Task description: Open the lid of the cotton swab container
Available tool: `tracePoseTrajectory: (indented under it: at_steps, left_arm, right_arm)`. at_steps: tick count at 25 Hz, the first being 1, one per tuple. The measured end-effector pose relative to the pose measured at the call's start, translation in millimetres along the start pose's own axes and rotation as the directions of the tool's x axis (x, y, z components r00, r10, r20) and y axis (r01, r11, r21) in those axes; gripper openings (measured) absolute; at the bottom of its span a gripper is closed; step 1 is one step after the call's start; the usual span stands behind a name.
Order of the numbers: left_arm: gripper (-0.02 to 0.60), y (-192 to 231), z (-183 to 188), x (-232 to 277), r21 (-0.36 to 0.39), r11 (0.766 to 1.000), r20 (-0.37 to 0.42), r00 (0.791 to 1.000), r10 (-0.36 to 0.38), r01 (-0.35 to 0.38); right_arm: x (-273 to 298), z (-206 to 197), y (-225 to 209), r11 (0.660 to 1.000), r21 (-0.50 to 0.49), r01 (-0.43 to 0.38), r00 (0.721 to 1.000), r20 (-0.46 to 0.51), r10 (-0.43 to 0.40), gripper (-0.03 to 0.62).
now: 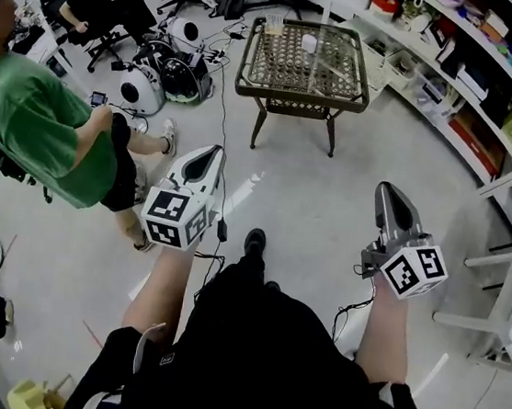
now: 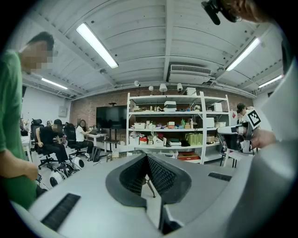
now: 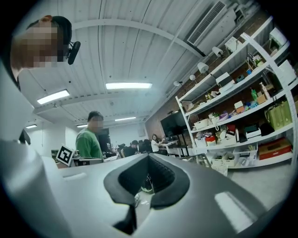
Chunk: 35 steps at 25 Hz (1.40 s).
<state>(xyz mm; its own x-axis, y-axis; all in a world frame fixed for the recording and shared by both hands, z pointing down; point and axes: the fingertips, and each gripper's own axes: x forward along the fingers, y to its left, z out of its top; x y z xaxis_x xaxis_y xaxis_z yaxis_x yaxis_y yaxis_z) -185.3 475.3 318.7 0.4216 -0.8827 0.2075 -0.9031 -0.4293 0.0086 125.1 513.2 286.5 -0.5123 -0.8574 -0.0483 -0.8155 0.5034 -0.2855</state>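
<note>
The cotton swab container [image 1: 309,43] stands on the glass-topped wicker table [image 1: 252,83] across the floor, well apart from both grippers. A person in a green shirt [image 1: 39,126] sits at the left. The left gripper [image 1: 211,152] and right gripper [image 1: 387,189] point toward the table, jaws pressed together, nothing between them.

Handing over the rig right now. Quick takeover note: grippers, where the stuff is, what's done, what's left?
Left gripper: shut, empty, held out over the floor.
Right gripper: shut, empty, likewise.
Things: a small white container stands on the wicker table ahead, well beyond both grippers. A clear item sits near the table's far edge. Lids are too small to make out.
Done: nothing touched.
Left: approach the table, steady the container, open its lid.
</note>
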Motion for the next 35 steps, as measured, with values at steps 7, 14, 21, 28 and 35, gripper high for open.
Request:
tracePoseTrajectory:
  at_steps: [7,14,21,28,35]
  left_arm:
    - [0.005,9.7,-8.4,34.7,-0.023,1.0,-0.013,1.0,-0.014,0.014]
    - [0.005,41.3,-16.2,86.9,-0.05,0.999,-0.041,0.999,-0.02,0.018]
    - [0.005,85.5,-10.1,145.3,-0.059,0.998,-0.06,0.998,-0.033,0.029]
    - [0.005,123.8,-1.9,191.1,-0.06,0.997,-0.062,0.997,-0.051,0.047]
    - [0.005,152.2,-3.4,216.3,-0.058,0.996,-0.077,0.994,-0.073,0.069]
  right_arm:
    - [26.4,-7.3,-16.1,1.0,0.002,0.005,0.999,-0.033,-0.005,0.011]
    - [82.3,-12.9,-46.9,1.0,0.006,0.02,0.997,-0.07,-0.019,0.011]
    - [154.9,-14.6,-62.9,1.0,0.018,0.015,0.995,-0.1,-0.014,0.011]
    - [217.7,-15.5,-75.6,1.0,0.022,0.014,0.993,-0.114,-0.012,0.011]
    - [262.5,-18.7,-77.4,0.999,0.04,0.012,0.994,-0.105,-0.008,0.011]
